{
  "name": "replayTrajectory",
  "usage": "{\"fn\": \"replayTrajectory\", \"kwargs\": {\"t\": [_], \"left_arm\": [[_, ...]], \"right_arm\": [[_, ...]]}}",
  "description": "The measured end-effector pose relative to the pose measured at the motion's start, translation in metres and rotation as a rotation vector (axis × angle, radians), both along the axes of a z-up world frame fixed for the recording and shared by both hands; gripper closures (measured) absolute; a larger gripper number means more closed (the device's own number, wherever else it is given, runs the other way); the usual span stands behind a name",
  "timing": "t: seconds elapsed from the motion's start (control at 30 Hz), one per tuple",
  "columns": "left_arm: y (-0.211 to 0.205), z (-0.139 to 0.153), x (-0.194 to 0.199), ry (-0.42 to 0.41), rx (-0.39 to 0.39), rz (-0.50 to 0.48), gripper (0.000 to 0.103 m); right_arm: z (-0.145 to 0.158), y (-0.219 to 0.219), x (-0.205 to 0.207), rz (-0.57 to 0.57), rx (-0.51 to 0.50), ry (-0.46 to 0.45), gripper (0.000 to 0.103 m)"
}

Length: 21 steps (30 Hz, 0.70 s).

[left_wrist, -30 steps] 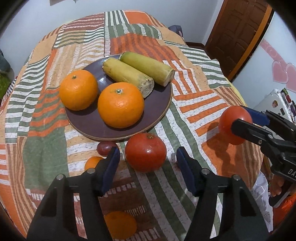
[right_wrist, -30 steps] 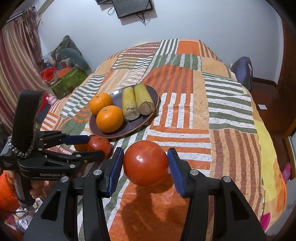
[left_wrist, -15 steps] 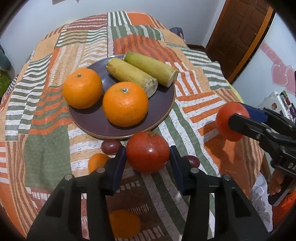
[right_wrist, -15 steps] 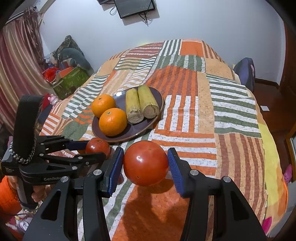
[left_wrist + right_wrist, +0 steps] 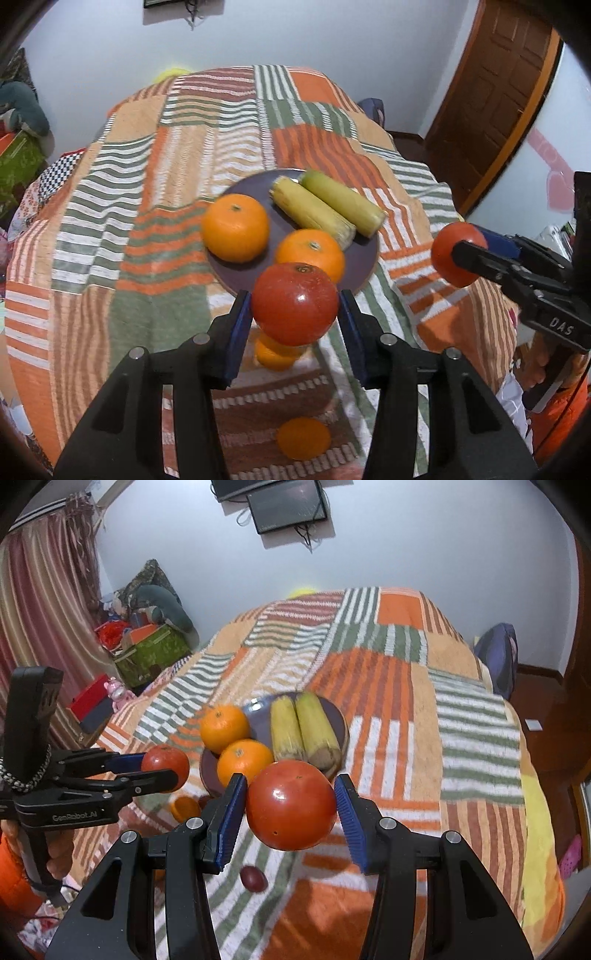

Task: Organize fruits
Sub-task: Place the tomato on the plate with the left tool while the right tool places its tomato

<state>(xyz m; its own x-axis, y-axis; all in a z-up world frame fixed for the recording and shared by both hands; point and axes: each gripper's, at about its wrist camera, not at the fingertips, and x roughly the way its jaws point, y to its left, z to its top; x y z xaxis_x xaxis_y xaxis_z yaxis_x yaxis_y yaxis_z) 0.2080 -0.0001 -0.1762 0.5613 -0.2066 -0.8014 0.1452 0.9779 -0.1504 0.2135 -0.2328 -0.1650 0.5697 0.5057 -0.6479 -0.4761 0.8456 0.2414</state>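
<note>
Red fruit aloft in both grippers, plate nearly full

Red and glossy, a tomato-like fruit [image 5: 295,303] sits clenched between the blue pads of my left gripper [image 5: 294,325], lifted clear of the striped patchwork bedspread [image 5: 155,206] and hanging just short of the dark plate [image 5: 365,258]. My right gripper [image 5: 291,812] is clamped on a second red fruit [image 5: 291,805] of the same kind, held off to the plate's right side, also in the air.

My worry is room on the plate. Two oranges, one at the far left [image 5: 235,227] and one nearer me [image 5: 310,254], and two peeled corn cobs [image 5: 328,212] already fill most of it; what bare surface I can see lies along the near right rim. A round fruit set against the nearer orange could, I judge, roll off the low rim onto the soft cover, or nudge an orange out. Both fruits are smooth and held only at their sides, so a quick swing might let one slip. With both grippers closing on one plate, they could knock together.

Loose pieces lie below: a small orange fruit [image 5: 277,355] directly under my left gripper, an orange disc [image 5: 303,438] nearer me, and a small dark-red fruit [image 5: 253,878] under my right gripper. Open bedspread stretches wide to the left and beyond the plate; on the right the cover falls away at the bed's edge.
</note>
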Motion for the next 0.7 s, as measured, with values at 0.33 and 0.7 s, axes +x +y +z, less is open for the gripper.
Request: {"fn": "replayTrajectory", "kwargs": {"t": [0.33,0.7], "left_arm": [[0.019,-0.017,0.022,0.030,0.002,0.042,0.056],[0.024,-0.037,0.045,0.056,-0.014,0.035,0.056]], "right_arm": [[0.004,0.035,0.026,0.057,-0.012,-0.035,0.057],[-0.011,0.071,0.059,0.099,-0.055,-0.022,0.057]]}}
